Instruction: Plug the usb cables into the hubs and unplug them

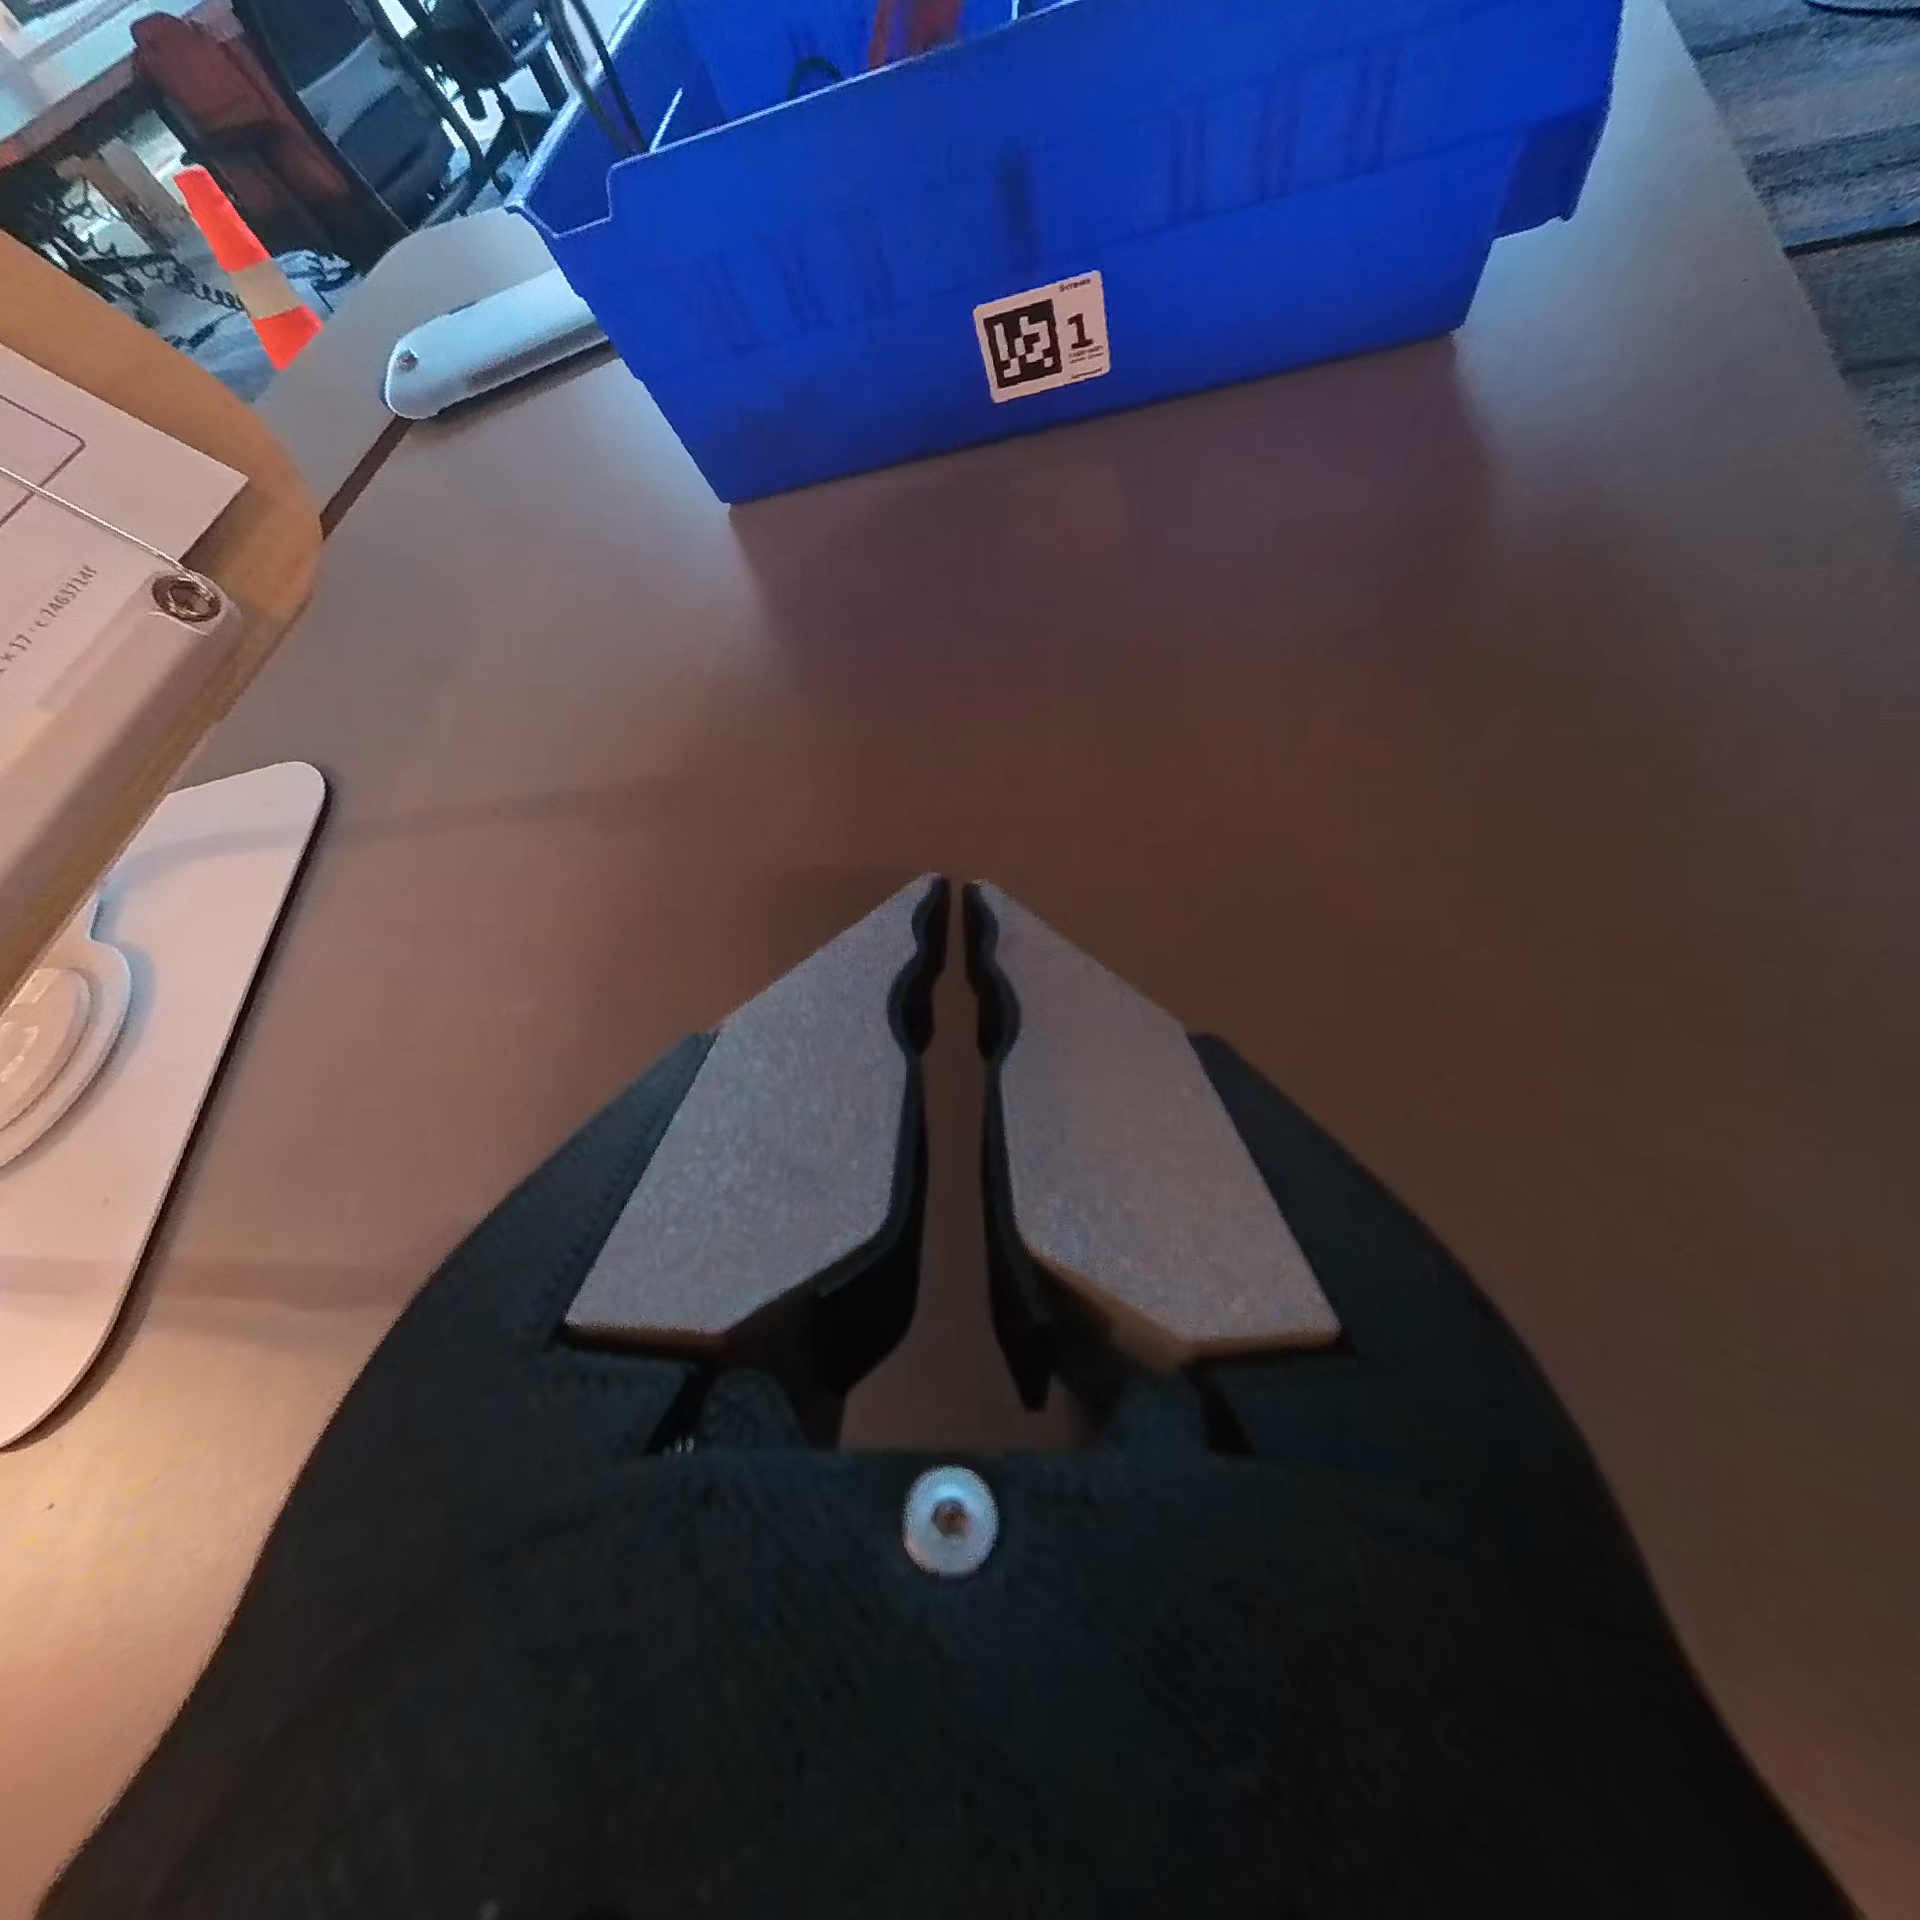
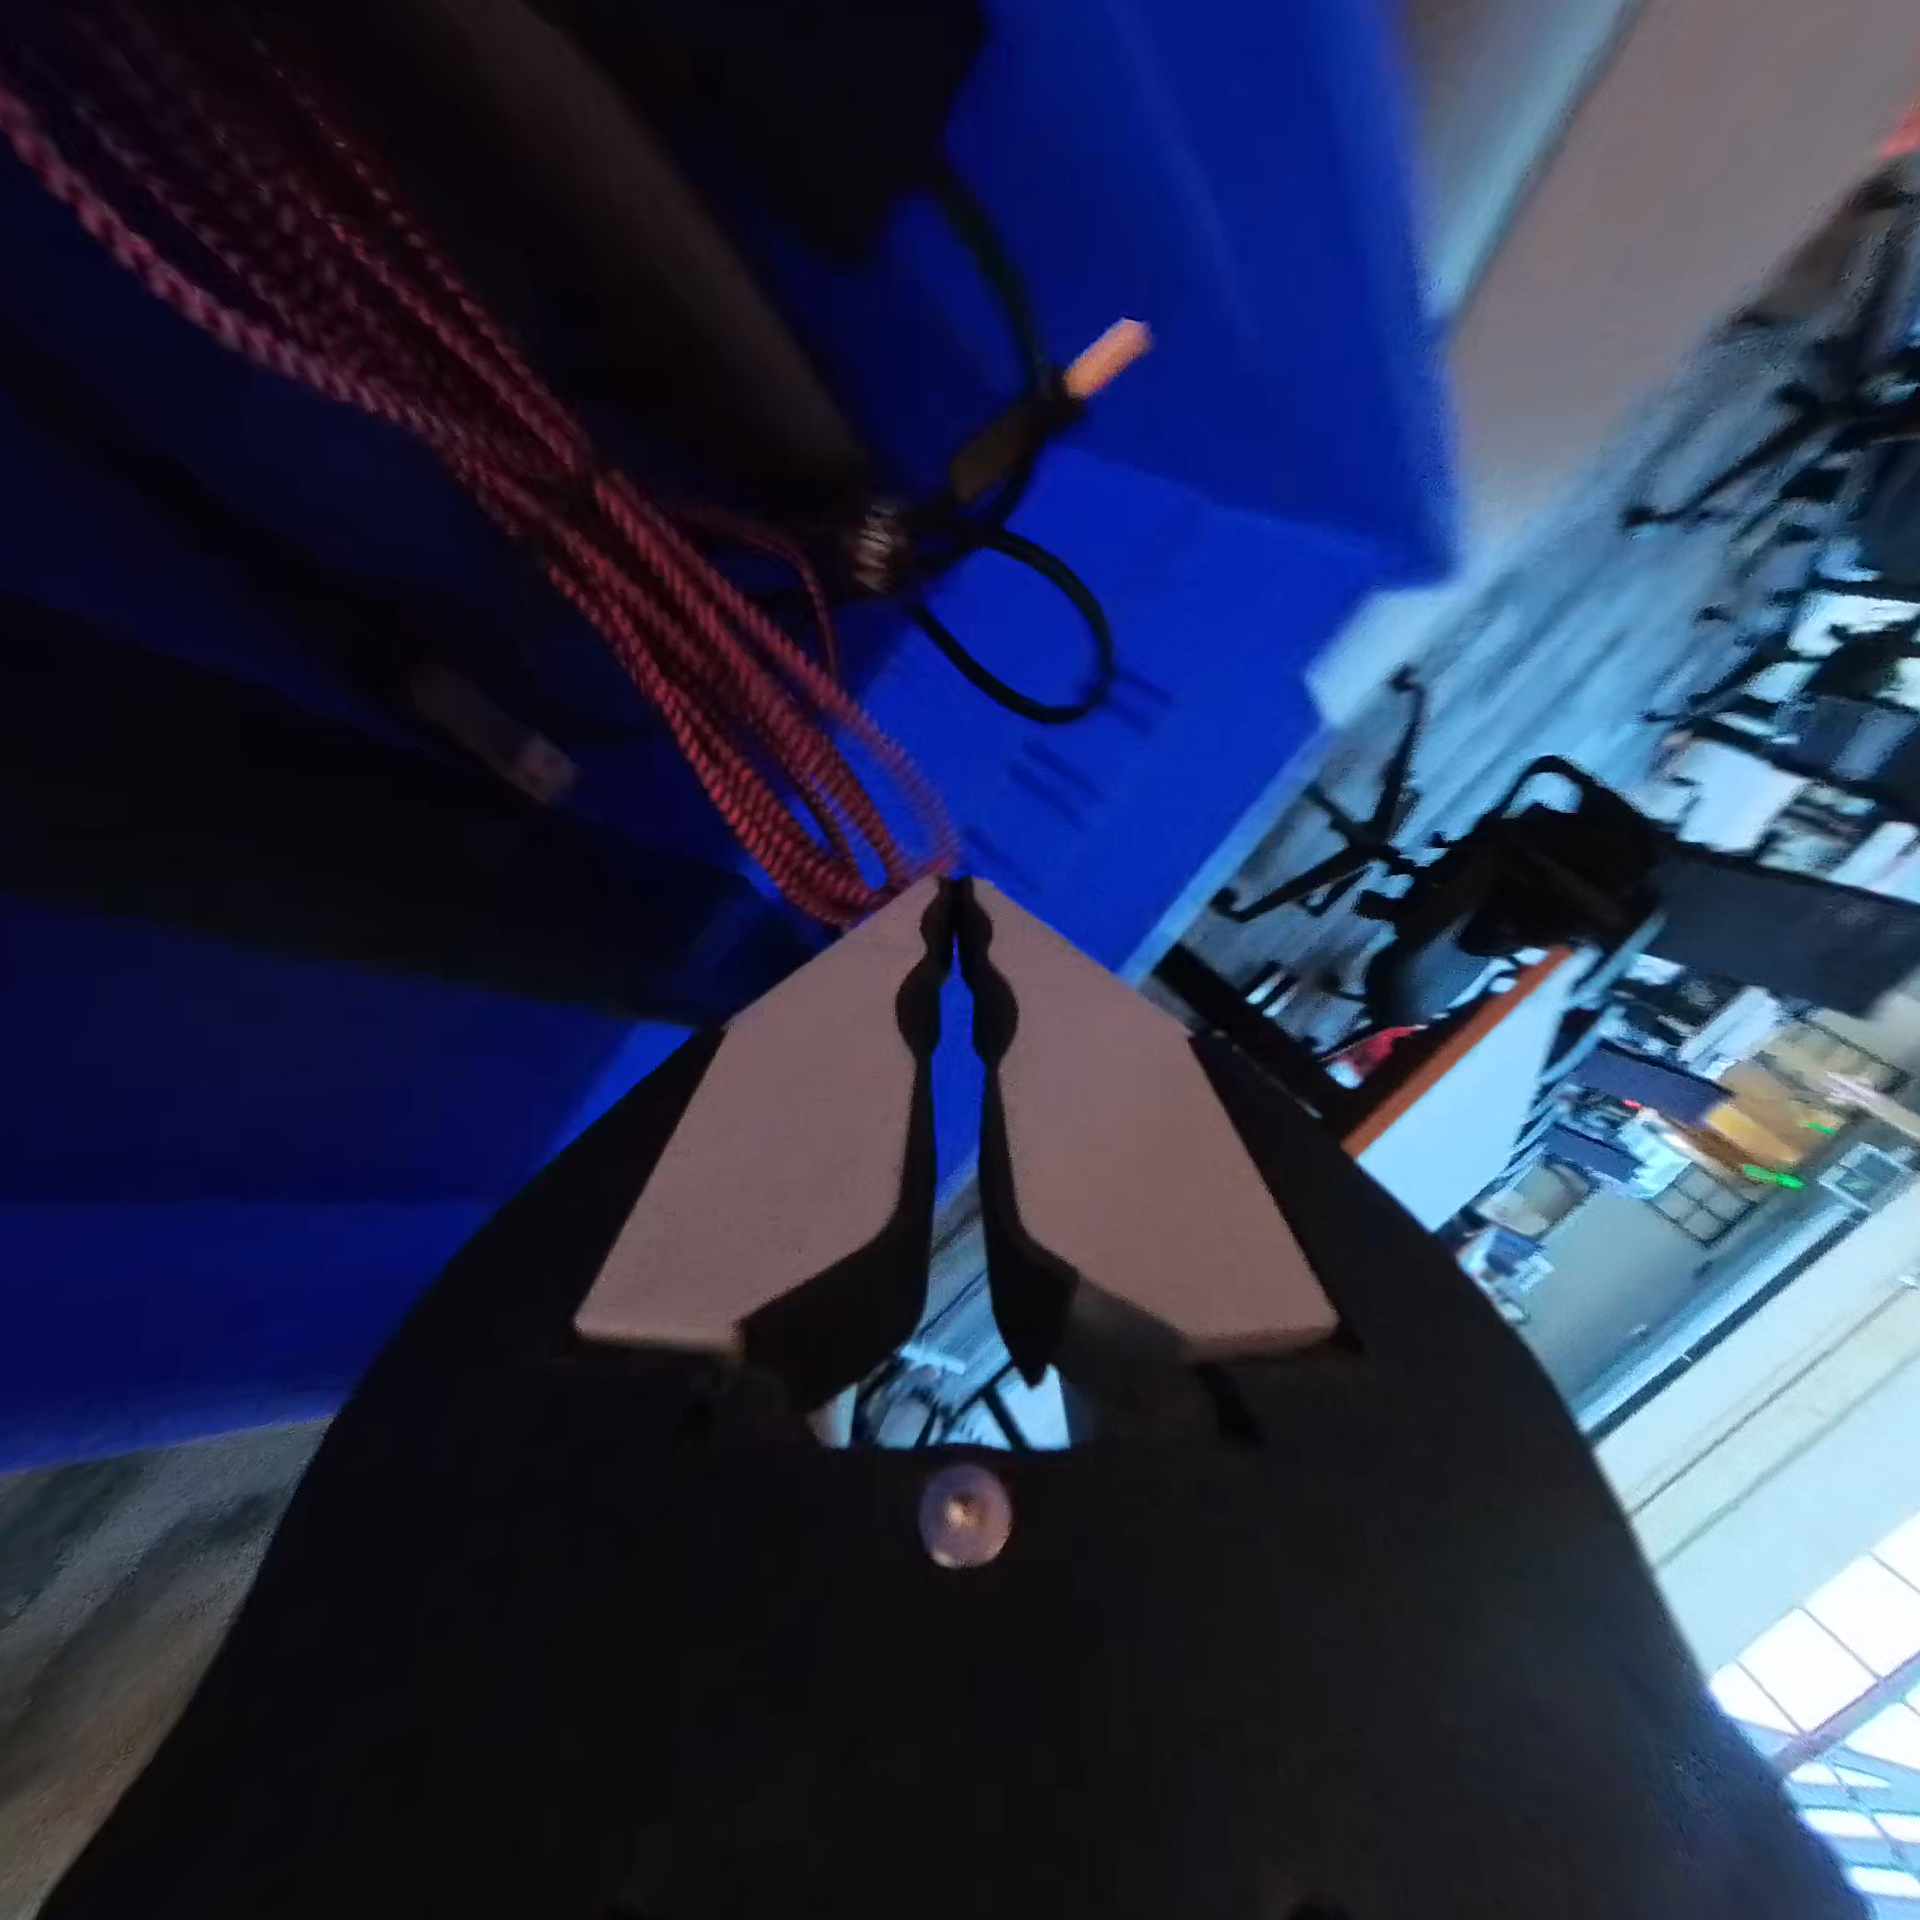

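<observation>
My left gripper (image 1: pixel 957 891) is shut and empty, low over the brown table (image 1: pixel 1247 675), well short of the blue bin (image 1: pixel 1039 208). In the right wrist view my right gripper (image 2: pixel 956 885) is inside the blue bin (image 2: pixel 1195 644), seen tilted. Its tips are closed at the end of a bundle of red braided cable (image 2: pixel 665 634), whose strands run taut from the upper left to the tips. A black cable (image 2: pixel 1049 644) loops behind it, with a metal USB plug (image 2: pixel 1107 351). Another plug (image 2: pixel 535 767) lies in shadow to the left. I see no hub clearly.
A white oblong device (image 1: pixel 488 348) lies left of the bin. A monitor-stand base (image 1: pixel 135 1039) and a wooden board with papers (image 1: pixel 125 582) are at the left. An orange cone (image 1: pixel 244 270) stands on the floor beyond. Office chairs and desks (image 2: pixel 1558 883) show past the bin. The plug (image 2: pixel 535 767) is about 9 cm from my right fingertips and 35 cm from my left.
</observation>
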Demonstrator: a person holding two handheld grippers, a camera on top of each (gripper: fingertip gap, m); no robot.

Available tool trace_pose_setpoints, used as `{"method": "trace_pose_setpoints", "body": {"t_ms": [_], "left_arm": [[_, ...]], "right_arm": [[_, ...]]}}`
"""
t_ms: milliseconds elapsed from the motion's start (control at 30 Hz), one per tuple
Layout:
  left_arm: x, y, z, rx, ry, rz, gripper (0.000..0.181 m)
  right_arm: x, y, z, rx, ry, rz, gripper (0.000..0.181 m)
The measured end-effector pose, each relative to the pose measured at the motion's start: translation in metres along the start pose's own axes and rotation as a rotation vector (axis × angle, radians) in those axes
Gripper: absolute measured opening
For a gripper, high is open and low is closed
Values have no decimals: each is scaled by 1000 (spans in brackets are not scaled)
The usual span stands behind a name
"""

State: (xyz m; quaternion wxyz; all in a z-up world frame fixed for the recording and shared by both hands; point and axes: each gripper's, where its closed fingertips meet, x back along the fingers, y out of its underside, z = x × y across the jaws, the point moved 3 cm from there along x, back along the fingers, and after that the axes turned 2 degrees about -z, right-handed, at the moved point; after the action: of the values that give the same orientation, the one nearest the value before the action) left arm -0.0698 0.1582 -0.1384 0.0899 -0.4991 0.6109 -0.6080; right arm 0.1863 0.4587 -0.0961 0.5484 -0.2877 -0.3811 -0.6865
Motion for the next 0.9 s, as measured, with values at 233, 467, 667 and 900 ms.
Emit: {"method": "trace_pose_setpoints", "body": {"t_ms": [233,467,667,900], "left_arm": [[5,0,-17,85,-59,29,2],[6,6,-29,147,-95,19,19],[10,3,-35,152,-138,30,23],[21,15,-61,230,-267,26,38]], "right_arm": [[-9,-18,-2,26,84,-51,0],[115,-15,33,-376,184,297,40],[237,-102,-71,-382,-242,1040,67],[220,-220,-185,-356,-594,1311,88]]}}
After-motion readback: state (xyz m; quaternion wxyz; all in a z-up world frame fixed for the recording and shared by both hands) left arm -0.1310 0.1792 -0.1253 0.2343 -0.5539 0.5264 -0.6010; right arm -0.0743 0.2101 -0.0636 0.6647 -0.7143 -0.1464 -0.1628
